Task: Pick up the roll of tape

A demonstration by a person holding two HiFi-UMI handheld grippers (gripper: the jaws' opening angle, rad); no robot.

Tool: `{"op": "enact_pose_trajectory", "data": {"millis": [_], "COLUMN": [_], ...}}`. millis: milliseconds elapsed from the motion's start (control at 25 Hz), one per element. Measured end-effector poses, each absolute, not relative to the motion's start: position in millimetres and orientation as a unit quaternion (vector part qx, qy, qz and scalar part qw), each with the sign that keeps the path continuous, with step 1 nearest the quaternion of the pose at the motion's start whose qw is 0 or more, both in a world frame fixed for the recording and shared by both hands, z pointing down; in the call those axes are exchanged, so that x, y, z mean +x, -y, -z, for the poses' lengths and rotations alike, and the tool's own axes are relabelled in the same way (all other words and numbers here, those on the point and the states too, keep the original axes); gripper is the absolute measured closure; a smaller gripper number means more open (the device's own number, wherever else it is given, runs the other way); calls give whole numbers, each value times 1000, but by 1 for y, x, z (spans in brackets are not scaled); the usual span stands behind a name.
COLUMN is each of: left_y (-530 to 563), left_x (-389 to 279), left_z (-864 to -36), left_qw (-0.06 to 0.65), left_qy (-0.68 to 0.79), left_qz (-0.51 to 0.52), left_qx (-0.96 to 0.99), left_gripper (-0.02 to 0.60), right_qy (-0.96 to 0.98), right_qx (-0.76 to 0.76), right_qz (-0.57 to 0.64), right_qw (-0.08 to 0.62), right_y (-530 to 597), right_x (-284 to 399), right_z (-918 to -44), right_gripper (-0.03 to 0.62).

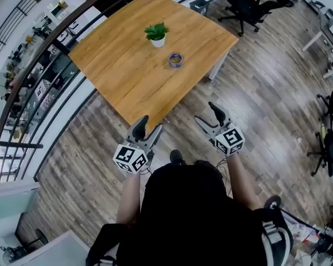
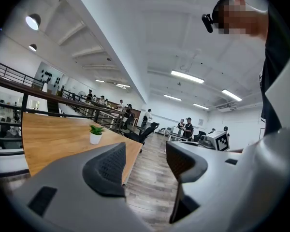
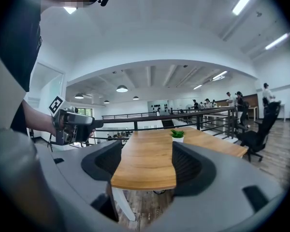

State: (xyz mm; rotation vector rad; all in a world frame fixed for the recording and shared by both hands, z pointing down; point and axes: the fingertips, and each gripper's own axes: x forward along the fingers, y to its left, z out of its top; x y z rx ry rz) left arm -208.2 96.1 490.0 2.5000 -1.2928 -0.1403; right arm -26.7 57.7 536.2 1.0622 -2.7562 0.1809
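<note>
The roll of tape [image 1: 176,59], a small purple-blue ring, lies flat on the wooden table [image 1: 127,65] just right of a little potted plant [image 1: 157,34]. Both grippers hover over the floor short of the table's near corner, well apart from the tape. My left gripper [image 1: 150,125] is open with nothing between its jaws. My right gripper [image 1: 206,113] is also open and empty. In the left gripper view the open gripper [image 2: 145,153] faces the plant [image 2: 95,133]. In the right gripper view the gripper [image 3: 146,153] frames the table edge [image 3: 142,178] and the plant [image 3: 177,135]. The tape shows in neither gripper view.
A black railing [image 1: 55,43] runs along the table's far and left sides. Black office chairs [image 1: 247,7] stand beyond the table's right corner on the wood floor. Several people stand in the distance [image 2: 186,127].
</note>
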Motion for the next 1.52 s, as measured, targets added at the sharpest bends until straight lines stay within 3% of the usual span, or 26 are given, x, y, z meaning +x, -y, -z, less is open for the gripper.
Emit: {"op": "enact_pose_trajectory", "data": {"millis": [800, 1520], "left_y": [-53, 4], "left_x": [-216, -178], "left_z": [-498, -507], "left_qw": [172, 179], "left_qy": [431, 438], "left_qz": [37, 20], "left_qx": [885, 881], "left_gripper": [304, 304], "right_qy": [914, 925], "right_qx": [385, 355], "right_qz": [-77, -88], "right_qw": [103, 105], "right_y": [-24, 39], "right_x": [-24, -7], "right_z": [-551, -555], "right_gripper": [255, 260]}}
